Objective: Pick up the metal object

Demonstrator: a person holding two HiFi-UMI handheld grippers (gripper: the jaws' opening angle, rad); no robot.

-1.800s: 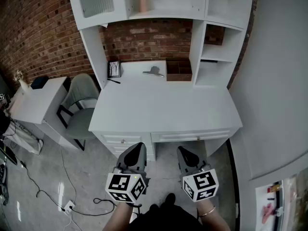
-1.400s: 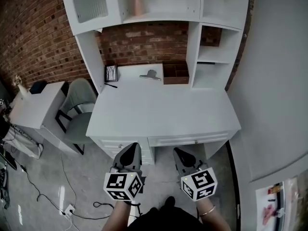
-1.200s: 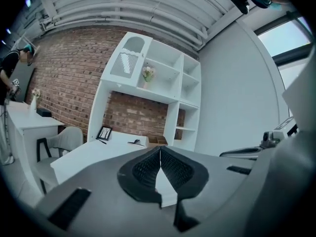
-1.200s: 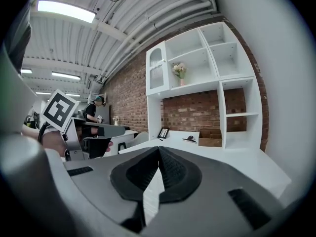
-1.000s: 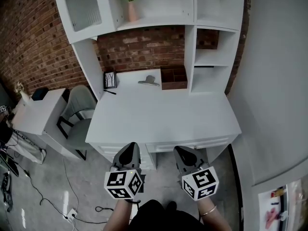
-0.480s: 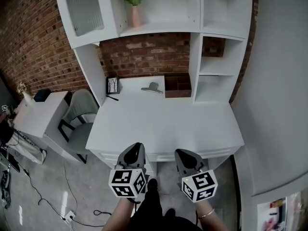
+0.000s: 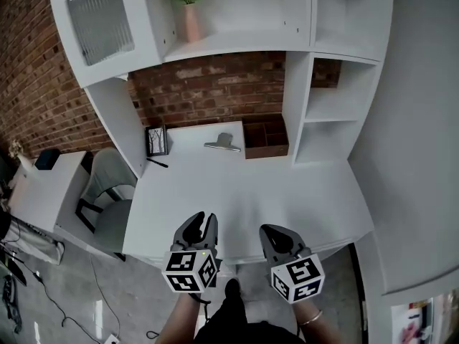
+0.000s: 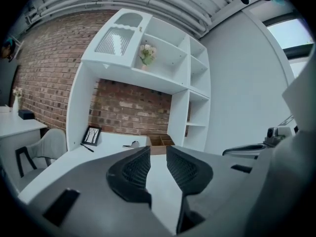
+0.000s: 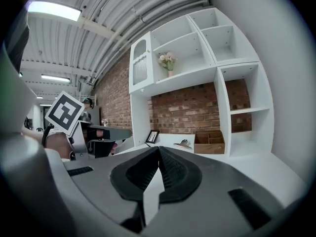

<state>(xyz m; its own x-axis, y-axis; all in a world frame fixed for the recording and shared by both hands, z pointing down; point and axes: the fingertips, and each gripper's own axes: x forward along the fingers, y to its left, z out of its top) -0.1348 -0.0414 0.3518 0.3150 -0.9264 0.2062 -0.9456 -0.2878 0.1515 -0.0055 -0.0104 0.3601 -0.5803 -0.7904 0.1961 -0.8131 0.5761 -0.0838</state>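
Note:
A metal clip lies at the back of the white desk, just left of a brown wooden box. It also shows small in the left gripper view, metal clip, and in the right gripper view, metal clip. My left gripper hovers at the desk's front edge, far from the clip; its jaws are opening with nothing between them. Beside it, my right gripper is shut and empty.
A small picture frame and a black pen sit at the desk's back left. White shelves rise on the right, with a vase of flowers on the upper shelf. A grey chair stands to the left of the desk.
Both grippers have come forward to the desk's front edge and the view has closed in on the desk. The clip has not moved.

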